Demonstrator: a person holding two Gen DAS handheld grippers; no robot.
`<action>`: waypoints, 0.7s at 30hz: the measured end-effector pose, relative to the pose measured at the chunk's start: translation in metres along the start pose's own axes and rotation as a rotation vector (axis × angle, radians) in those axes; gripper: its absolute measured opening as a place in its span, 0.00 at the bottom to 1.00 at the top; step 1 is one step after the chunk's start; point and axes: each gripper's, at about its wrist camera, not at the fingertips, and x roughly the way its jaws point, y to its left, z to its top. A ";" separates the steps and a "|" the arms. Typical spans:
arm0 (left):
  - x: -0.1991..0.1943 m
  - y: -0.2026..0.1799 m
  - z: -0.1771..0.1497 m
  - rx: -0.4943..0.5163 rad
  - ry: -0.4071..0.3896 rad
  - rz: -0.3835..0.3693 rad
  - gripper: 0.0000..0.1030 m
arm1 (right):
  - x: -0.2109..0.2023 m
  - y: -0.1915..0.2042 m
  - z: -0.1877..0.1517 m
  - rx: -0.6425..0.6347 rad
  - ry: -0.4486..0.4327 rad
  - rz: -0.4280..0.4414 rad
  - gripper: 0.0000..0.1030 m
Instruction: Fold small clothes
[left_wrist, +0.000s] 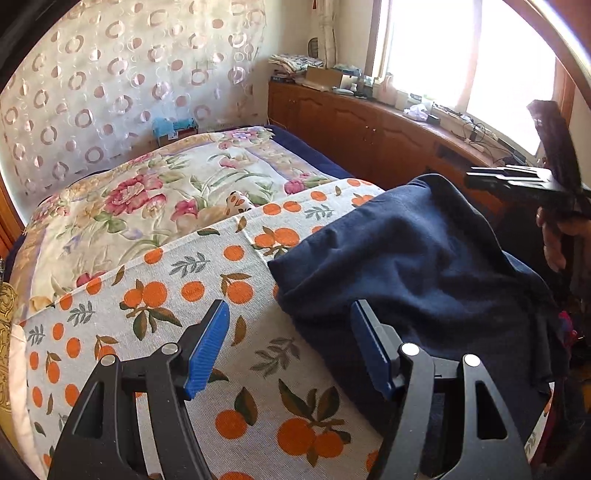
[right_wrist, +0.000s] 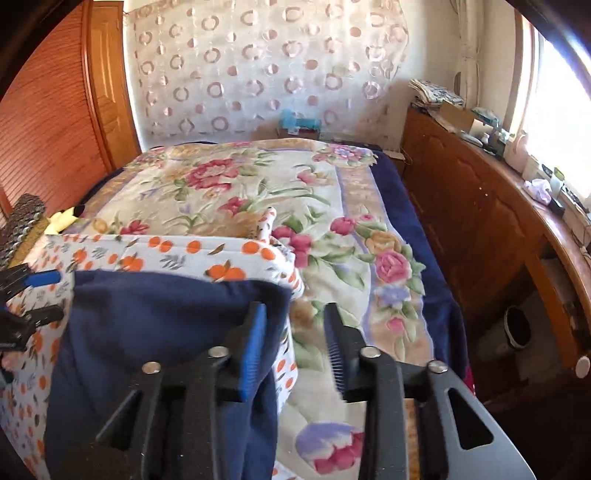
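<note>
both grippers stand apart with nothing between their pads. left gripper at lower centre is wide beside the navy garment; right gripper is narrower over the floral blanket

I count one navy garment lying on one orange-print cloth, which lies on one floral blanket on the one bed. I have two grippers, the left gripper and the right gripper, each with two blue pads. One window shows, and one patterned curtain.
</note>
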 end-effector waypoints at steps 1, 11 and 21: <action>-0.001 -0.002 -0.001 0.002 0.000 -0.002 0.67 | -0.006 0.007 -0.007 -0.007 0.001 0.017 0.42; -0.024 -0.031 -0.031 0.015 0.027 -0.022 0.67 | -0.055 0.048 -0.099 -0.011 0.076 0.081 0.47; -0.053 -0.066 -0.069 0.043 0.024 -0.040 0.67 | -0.073 0.011 -0.134 0.178 0.134 0.105 0.47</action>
